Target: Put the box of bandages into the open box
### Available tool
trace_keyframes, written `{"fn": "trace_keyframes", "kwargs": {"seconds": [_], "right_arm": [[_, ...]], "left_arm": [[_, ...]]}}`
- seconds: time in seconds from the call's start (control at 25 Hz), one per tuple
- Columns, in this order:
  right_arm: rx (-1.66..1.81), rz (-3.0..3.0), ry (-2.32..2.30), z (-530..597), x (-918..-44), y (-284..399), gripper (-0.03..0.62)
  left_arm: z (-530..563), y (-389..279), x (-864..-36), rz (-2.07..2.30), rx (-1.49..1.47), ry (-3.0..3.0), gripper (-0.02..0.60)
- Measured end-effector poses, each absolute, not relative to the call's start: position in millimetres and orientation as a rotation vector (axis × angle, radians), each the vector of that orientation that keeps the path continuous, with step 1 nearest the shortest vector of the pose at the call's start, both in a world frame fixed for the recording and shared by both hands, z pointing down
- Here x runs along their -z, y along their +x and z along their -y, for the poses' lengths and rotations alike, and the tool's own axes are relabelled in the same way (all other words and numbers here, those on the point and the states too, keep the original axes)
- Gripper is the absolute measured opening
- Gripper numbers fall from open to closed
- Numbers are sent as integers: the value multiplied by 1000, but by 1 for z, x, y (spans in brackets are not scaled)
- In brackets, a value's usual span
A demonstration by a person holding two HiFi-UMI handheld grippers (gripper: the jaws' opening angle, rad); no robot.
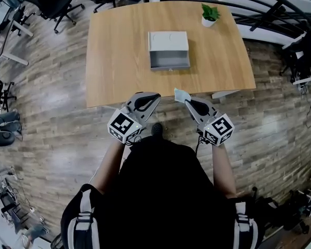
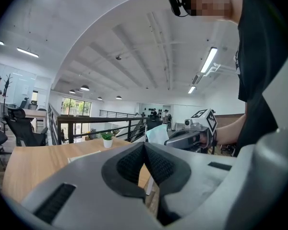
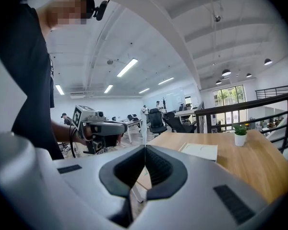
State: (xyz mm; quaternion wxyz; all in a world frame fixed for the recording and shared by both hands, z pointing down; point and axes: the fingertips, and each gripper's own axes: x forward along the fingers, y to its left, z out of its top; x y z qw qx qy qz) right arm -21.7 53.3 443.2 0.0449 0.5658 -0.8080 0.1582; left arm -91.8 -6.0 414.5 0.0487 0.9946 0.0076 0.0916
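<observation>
Facing one open box [image 1: 169,60]: left gripper [image 1: 156,95], right gripper [image 1: 187,102], one bandage box [image 1: 181,94].

1. The open box [image 1: 168,50] lies in the middle of the table [image 1: 119,61], ahead of you.
2. The plant [image 1: 209,14] stands on the far right corner, behind that box.
3. Your left gripper [image 1: 154,96] and right gripper [image 1: 187,102] sit side by side at the near edge, with the bandages [image 1: 181,94] between the right one's jaws.

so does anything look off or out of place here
Nothing stands out. The open box sits flat on the table, the potted plant is upright, and the right tool pinches the box of bandages.
</observation>
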Motion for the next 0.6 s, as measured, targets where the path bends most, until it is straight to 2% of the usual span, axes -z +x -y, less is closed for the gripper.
{"fn": "trace_keyframes", "kwargs": {"seconds": [0.6], "right_arm": [[-516, 2416, 1789, -36, -449, -37, 25]], "left_arm": [[30, -107, -421, -74, -265, 3011, 23]]}}
